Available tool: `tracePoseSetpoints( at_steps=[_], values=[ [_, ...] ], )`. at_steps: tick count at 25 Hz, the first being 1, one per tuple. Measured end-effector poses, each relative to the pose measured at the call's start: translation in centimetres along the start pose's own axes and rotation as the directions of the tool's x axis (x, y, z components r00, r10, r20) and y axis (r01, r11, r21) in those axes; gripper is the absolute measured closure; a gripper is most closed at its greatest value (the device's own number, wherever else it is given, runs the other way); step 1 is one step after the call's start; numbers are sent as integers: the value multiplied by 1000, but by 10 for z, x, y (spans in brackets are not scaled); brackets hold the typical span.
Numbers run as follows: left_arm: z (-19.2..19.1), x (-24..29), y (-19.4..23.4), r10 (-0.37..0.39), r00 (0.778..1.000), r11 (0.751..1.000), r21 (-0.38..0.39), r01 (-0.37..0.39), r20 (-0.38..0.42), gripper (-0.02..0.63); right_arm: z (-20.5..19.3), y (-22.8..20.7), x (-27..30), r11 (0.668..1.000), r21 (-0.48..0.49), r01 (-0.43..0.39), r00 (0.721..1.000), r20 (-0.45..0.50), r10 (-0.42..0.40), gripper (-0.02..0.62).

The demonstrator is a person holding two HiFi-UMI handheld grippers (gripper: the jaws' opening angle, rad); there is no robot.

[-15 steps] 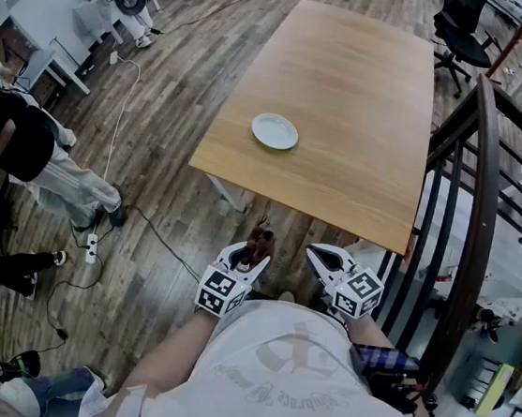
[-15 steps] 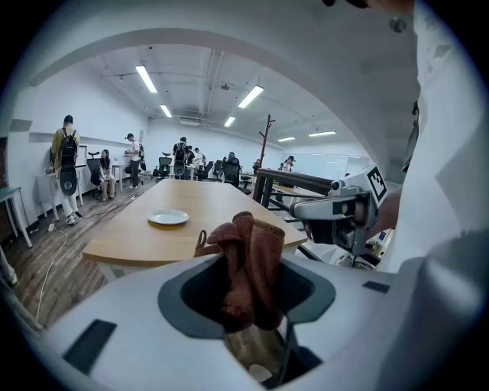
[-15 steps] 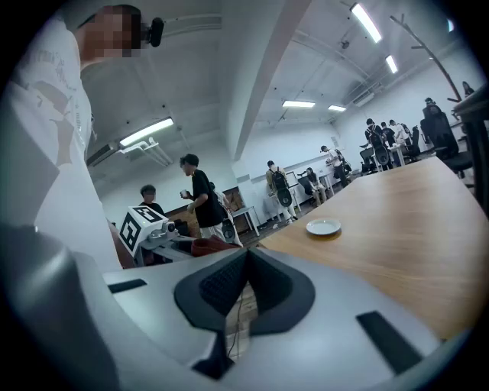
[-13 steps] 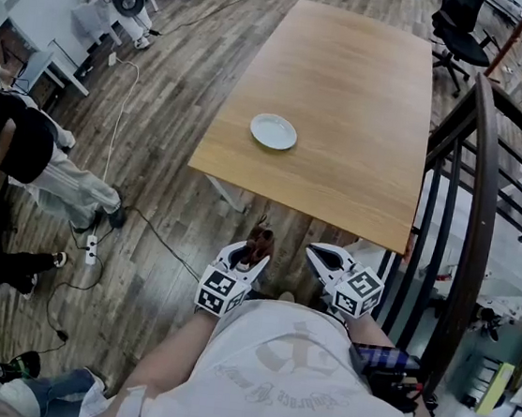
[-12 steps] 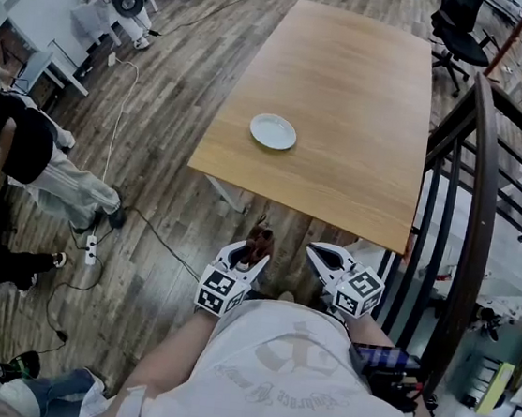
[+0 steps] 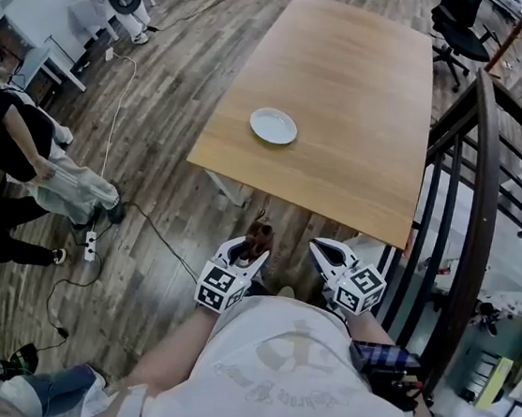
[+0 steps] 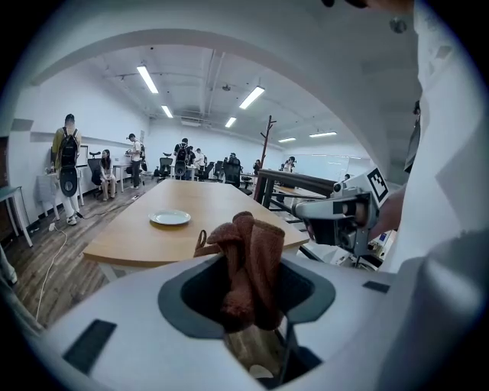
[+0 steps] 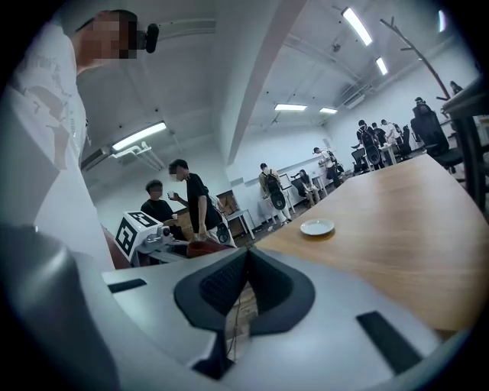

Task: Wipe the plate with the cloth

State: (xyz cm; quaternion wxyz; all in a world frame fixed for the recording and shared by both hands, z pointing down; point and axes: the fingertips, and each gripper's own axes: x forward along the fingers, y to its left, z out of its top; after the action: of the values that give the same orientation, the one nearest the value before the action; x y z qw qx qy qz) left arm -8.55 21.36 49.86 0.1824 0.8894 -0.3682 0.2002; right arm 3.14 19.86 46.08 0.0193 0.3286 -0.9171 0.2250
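Nubby brown cloth [image 7: 248, 260], round plate [image 6: 273, 126]

Open-plan office: a swivel chair [image 6: 458, 29] at one o'clock, a long worktop [image 6: 352, 82], ceiling strip lights [image 7: 147, 79].

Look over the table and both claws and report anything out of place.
Nothing stands out. The white plate sits flat and alone on the wooden table, near one edge. The left claw grips a bunched brown cloth; the right claw is shut and empty.
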Motion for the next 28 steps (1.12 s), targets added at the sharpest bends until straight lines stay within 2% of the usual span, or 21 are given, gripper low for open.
tracePoseSetpoints(
  at_steps=[13, 28],
  values=[
    [-7, -3, 23, -19, 1000, 1000, -11, 19, -9, 436, -11, 1, 26, 1000, 19, 19, 1000, -26, -19, 581],
    [-8, 14, 88, -84, 996, 996, -8, 84, -37, 437, -11, -14, 89, 996, 44, 76, 996, -46, -74, 581]
  ],
)
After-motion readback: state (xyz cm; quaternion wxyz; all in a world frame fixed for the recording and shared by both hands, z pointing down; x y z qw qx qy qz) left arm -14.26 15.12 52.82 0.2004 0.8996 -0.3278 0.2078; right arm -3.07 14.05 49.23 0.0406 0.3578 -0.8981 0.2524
